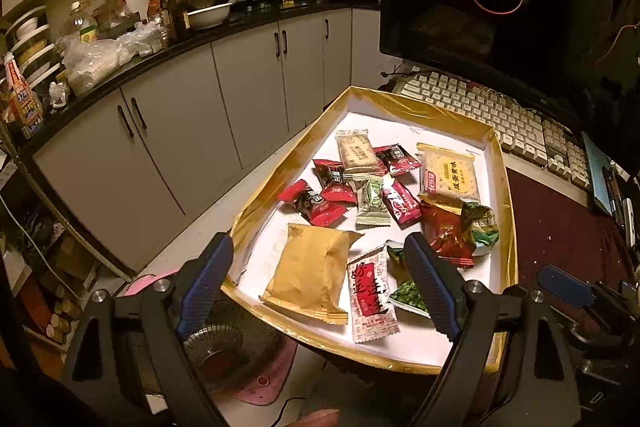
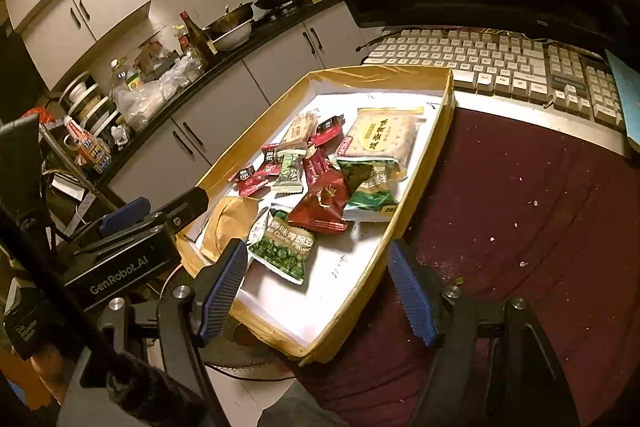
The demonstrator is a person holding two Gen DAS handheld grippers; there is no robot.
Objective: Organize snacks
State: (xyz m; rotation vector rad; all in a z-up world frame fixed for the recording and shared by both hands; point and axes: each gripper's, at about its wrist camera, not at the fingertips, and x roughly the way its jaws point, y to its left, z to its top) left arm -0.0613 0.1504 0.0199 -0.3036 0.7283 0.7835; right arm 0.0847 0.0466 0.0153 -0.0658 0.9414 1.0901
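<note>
Kitchen cabinets back a cluttered surface where I see the gold-rimmed tray (image 1: 494,131) of snacks. Both jaws stand wide, empty. Green pea packet (image 2: 282,249) lies between my right gripper (image 2: 318,291) fingers, long axis toward 11 o'clock; left gripper (image 1: 320,287) hovers beside.

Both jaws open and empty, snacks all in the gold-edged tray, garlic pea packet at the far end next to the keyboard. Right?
Not quite. The garlic pea packet lies at the near end of the tray, just ahead of the right gripper, as the right wrist view shows. The rest holds: the left gripper is open and empty too.
</note>
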